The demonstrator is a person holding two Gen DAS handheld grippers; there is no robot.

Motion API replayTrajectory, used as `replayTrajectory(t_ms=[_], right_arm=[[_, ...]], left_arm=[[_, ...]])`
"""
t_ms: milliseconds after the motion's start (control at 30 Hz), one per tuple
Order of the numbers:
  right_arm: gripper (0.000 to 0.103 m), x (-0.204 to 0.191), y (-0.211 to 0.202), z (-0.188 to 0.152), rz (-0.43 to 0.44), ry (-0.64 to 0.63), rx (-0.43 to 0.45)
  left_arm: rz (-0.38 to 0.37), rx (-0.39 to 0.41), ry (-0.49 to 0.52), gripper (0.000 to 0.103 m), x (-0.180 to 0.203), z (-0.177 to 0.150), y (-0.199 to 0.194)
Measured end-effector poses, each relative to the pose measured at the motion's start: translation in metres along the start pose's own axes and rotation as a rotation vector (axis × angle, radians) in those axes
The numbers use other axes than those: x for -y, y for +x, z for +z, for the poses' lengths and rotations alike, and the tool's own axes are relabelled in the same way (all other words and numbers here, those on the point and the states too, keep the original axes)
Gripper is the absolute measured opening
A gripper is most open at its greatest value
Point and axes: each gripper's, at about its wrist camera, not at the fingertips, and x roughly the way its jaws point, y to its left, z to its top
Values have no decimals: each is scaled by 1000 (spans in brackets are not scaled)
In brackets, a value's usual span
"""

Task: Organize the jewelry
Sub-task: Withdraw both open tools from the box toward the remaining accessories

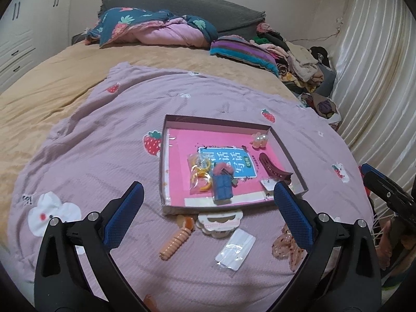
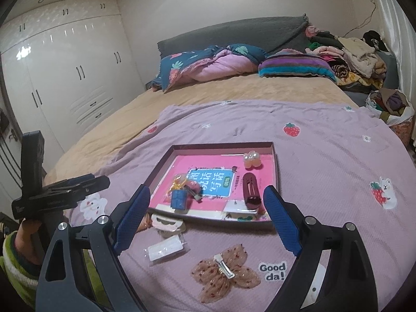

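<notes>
A shallow box [image 1: 166, 140] [image 2: 275, 171] with a pink book inside lies on the lilac blanket. It holds a blue clip [image 1: 221, 187] [image 2: 178, 199], a bag of yellow rings [image 1: 200, 171], a dark red claw clip [image 1: 273, 167] [image 2: 251, 190] and a pearl flower clip [image 1: 260, 139] [image 2: 251, 159]. In front of the box lie a peach spiral clip [image 1: 174, 244], a white scalloped card [image 1: 219, 221] [image 2: 167, 222], a clear packet [image 1: 236, 248] [image 2: 166, 250] and a pink butterfly bow clip [image 2: 225, 273] [image 1: 287, 247]. My left gripper [image 1: 208, 200] and right gripper [image 2: 206, 202] are both open and empty above these.
The right gripper's body shows at the right edge of the left wrist view [image 1: 387, 195]; the left one shows at the left of the right wrist view [image 2: 59, 192]. Bedding [image 2: 208, 65] and a clothes pile [image 2: 351, 54] lie at the bed's head. A white wardrobe [image 2: 65, 65] stands on the left.
</notes>
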Motion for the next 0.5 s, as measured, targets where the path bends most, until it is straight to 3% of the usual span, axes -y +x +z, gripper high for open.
replayTrajectory(t_ms=[500], right_arm=[[88, -11, 3, -33, 7, -19, -68]], left_arm=[[22, -26, 26, 93, -1, -22, -5]])
